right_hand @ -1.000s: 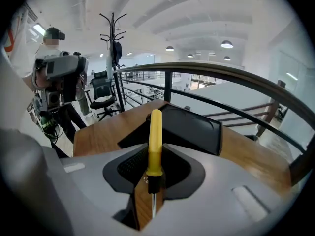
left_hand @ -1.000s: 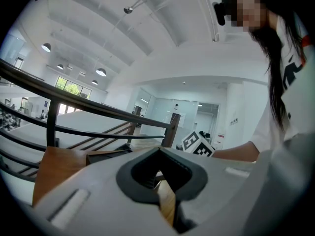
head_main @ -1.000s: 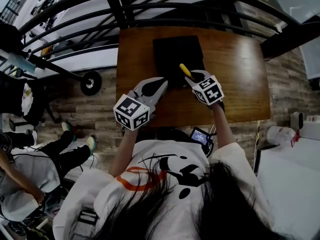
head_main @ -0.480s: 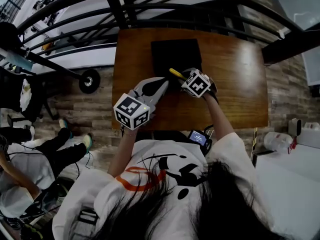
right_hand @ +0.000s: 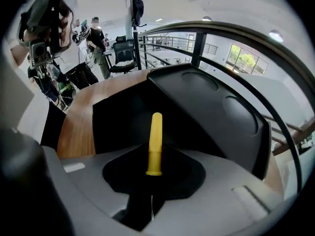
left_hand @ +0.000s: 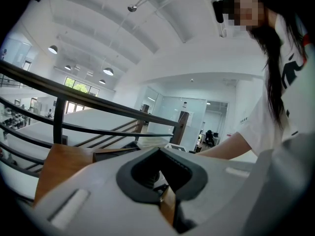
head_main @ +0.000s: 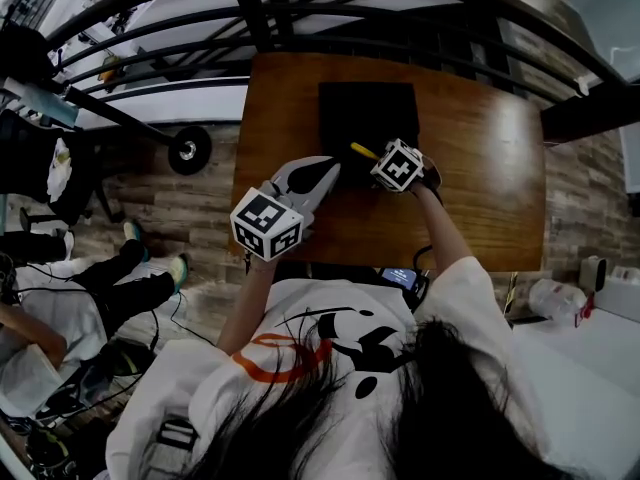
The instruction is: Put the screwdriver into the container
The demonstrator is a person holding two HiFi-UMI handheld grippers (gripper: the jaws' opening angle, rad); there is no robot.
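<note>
On the wooden worktop point(head_main: 480, 168) the black container point(head_main: 368, 111) sits toward twelve o'clock, close to the far edge by the dark railing point(head_main: 150, 63). The right tongs point(head_main: 383, 161) are at the container's near rim, at about six o'clock of it, pointing steeply down. They are clamped on the screwdriver point(head_main: 364, 152). Its yellow handle sticks out past the tips toward ten o'clock in the head view and lies over the container's near edge. In the right gripper view the handle point(right_hand: 155, 144) stands straight up at twelve o'clock from the dark hollow between the tongs. The container's moulded black inside point(right_hand: 216, 107) spreads behind it, from twelve round to three o'clock.

The left tongs point(head_main: 322, 171) are at about eight o'clock of the right tongs, over bare wood just short of the container's near left corner. They are drawn together with nothing between them. In the left gripper view they lie almost level point(left_hand: 160, 151), with the worktop point(left_hand: 61, 163) at nine o'clock.
</note>
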